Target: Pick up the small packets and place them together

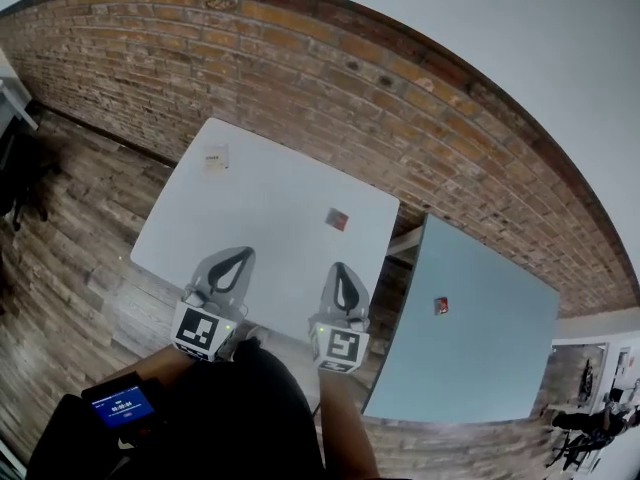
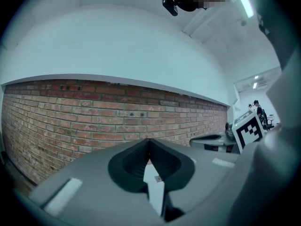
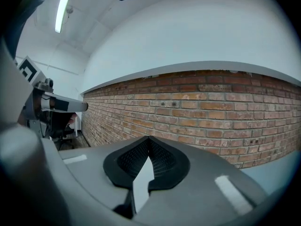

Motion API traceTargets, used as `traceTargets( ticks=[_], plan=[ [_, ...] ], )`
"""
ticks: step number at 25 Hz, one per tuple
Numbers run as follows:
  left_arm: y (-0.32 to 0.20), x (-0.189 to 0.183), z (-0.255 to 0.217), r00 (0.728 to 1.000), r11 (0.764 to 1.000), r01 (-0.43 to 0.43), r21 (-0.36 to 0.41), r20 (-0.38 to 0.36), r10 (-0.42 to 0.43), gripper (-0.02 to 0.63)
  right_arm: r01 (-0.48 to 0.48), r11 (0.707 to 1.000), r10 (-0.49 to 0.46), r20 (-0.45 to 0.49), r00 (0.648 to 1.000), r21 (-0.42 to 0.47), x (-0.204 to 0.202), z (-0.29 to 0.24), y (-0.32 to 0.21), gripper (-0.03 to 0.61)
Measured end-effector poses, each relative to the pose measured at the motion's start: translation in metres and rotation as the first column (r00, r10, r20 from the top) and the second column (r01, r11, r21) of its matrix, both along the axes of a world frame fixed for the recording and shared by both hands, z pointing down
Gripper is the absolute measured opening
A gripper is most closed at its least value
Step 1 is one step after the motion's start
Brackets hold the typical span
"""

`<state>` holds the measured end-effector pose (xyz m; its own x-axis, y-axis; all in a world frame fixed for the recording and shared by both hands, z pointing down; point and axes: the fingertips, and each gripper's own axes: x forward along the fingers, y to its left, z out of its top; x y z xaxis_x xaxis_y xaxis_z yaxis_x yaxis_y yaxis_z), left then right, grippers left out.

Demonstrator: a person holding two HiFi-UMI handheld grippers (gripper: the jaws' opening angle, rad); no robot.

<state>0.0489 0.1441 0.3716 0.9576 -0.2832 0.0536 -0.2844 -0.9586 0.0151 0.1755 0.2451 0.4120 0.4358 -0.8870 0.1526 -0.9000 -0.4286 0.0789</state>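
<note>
Closest to the camera, at the bottom of the head view, is the person's dark-clad body, with a wrist device point(image 1: 122, 405) showing a blue screen on the left arm. Just beyond it, both hands hold grippers side by side over the near edge of a white table point(image 1: 270, 193). The left gripper point(image 1: 239, 256) has its fingers together, tips meeting with nothing between them. The right gripper point(image 1: 339, 269) is the same, fingers pressed together and empty. Each carries a marker cube at its rear.

Farther out on the white table, well apart from both grippers, a dark red packet point(image 1: 337, 219) lies flat toward the right side. A pale packet point(image 1: 216, 158) lies near the far left corner, well apart from the dark red one.

To the right stands a second table, blue-grey point(image 1: 490, 358), set at an angle. A small red packet point(image 1: 440, 306) lies on it near its left edge.

Beneath the tables is a wooden floor point(image 1: 70, 258). Behind them runs a brick wall point(image 1: 300, 58), with plain white wall above it.
</note>
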Motion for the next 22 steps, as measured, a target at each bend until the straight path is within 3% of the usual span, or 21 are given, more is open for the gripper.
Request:
traceTargets(
  ticks=[12,22],
  plan=[
    [-0.031,-0.016,0.012,0.996,0.997,0.079,0.004,0.048,-0.079,0.0,0.029,0.999,-0.027,0.039,0.999,-0.036,0.007,0.024,-0.023,0.002],
    [-0.068,0.01,-0.003,1.0,1.0,-0.013,0.017,-0.008,0.013,0.0,-0.019,1.0,0.019,0.001,1.0,0.003,0.015,0.001,-0.062,0.002]
  ],
)
